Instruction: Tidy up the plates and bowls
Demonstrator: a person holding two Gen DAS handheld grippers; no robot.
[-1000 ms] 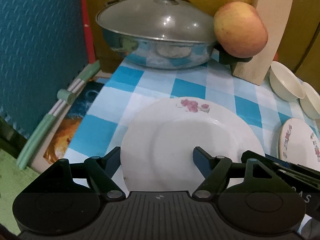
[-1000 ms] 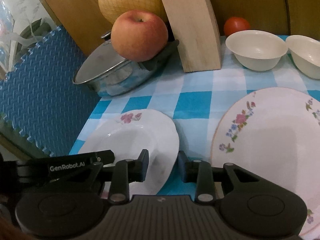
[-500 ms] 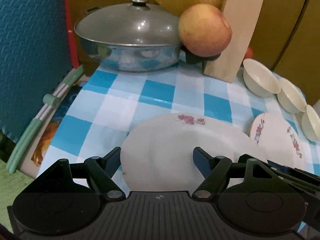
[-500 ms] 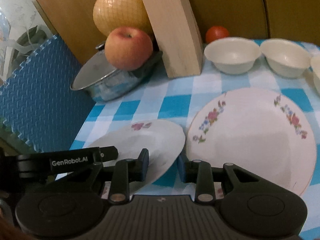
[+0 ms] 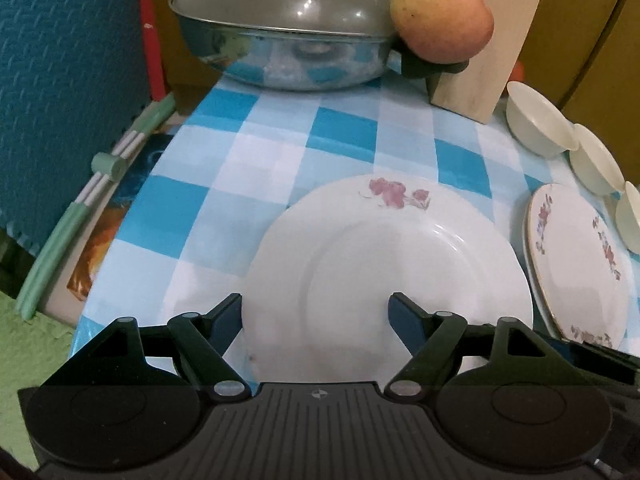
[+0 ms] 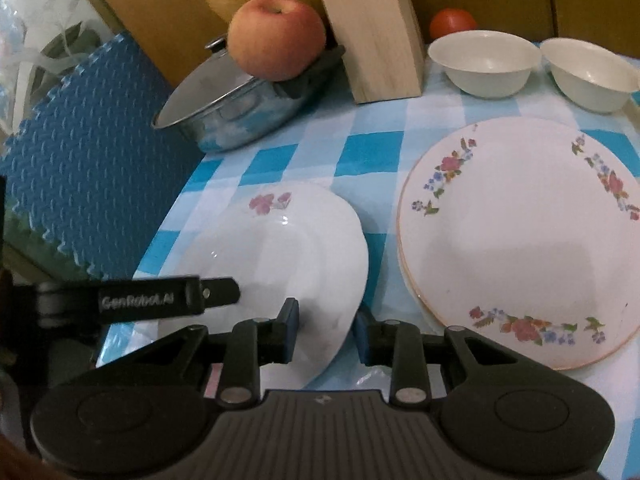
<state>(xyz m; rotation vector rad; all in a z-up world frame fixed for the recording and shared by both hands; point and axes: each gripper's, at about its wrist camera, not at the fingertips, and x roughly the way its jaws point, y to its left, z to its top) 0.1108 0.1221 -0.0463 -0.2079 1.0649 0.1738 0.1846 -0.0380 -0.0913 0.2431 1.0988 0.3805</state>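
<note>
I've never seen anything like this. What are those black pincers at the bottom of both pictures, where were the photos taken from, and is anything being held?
Each pincer is a two-finger gripper that a person holds in one hand; there is no robot arm. A small wide-angle camera sits on each gripper and looks forward along its fingers, so every picture shows its own gripper at the bottom.

One picture comes from the left gripper, the other from the right gripper. Both are at the near edge of the white plate, which has one pink flower. The left one stands wide open. The right one's fingers straddle the rim, but I cannot tell whether they grip it.

On the blue checked cloth also lie a floral plate, white bowls, a lidded steel pan, an apple and a wooden block.
</note>
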